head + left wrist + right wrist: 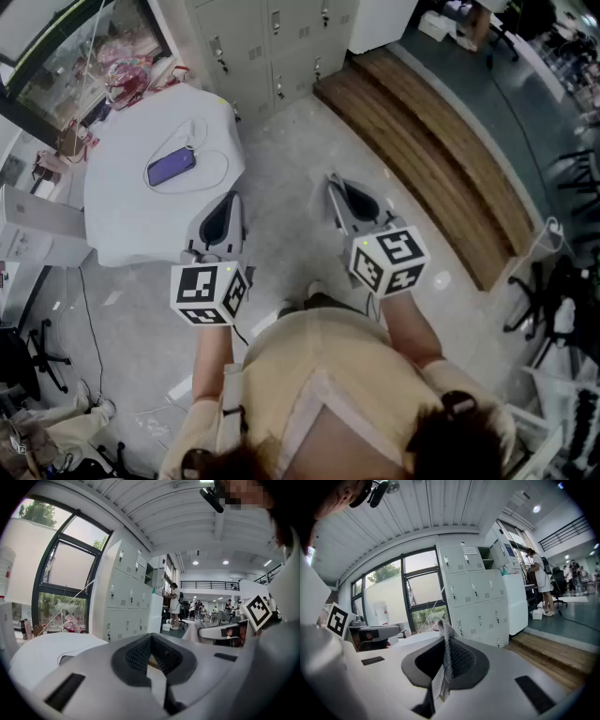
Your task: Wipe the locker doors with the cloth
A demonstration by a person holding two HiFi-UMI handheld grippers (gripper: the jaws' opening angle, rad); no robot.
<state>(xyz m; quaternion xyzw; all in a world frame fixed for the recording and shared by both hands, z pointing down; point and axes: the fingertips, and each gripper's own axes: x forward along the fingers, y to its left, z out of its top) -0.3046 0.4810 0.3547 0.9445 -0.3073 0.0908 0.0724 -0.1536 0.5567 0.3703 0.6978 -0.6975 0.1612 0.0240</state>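
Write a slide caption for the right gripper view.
Right gripper shut on a thin mesh cloth, facing the white lockers beside the window, wooden step at right.

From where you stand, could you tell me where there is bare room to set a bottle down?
The white-draped table is bare along its near edge; its middle is taken by a purple phone and a looping white cable. The long wooden step beside the grey lockers is bare too.

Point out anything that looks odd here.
One thing: a thin, frayed mesh strip sticks up between the shut jaws of the right gripper. Whether it is the wiping cloth is unclear. Nothing else stands out.
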